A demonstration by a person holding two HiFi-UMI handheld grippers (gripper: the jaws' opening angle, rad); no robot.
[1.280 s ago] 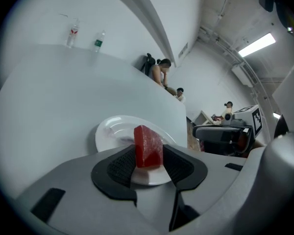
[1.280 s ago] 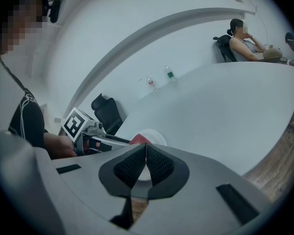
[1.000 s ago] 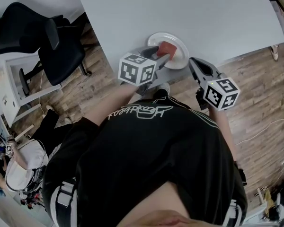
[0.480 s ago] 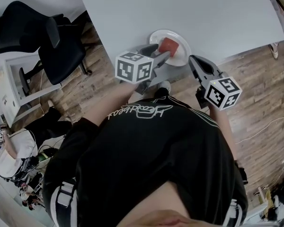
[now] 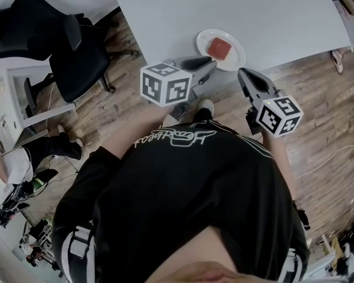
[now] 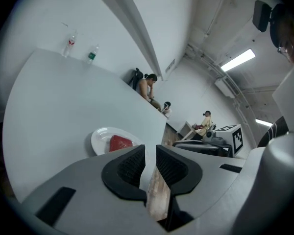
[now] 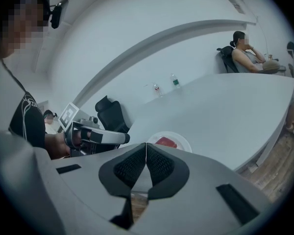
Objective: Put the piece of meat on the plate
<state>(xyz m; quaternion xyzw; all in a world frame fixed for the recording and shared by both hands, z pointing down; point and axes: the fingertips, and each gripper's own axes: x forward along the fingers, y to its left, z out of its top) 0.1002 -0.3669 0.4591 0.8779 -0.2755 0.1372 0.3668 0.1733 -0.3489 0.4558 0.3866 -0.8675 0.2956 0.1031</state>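
Red meat [image 5: 219,48] on white plate [image 5: 236,58], bottles [image 6: 91,55] only in gripper views

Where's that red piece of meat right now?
In the head view the piece of meat lies on the white plate, slightly right of centre, close to the table's near edge.

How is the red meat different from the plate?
The meat is red; the plate is white. The meat is squarish with corners; the plate is round. The meat is smaller and lies in the middle of the bigger plate. Both are low and flat, and both are at the near edge of the table.
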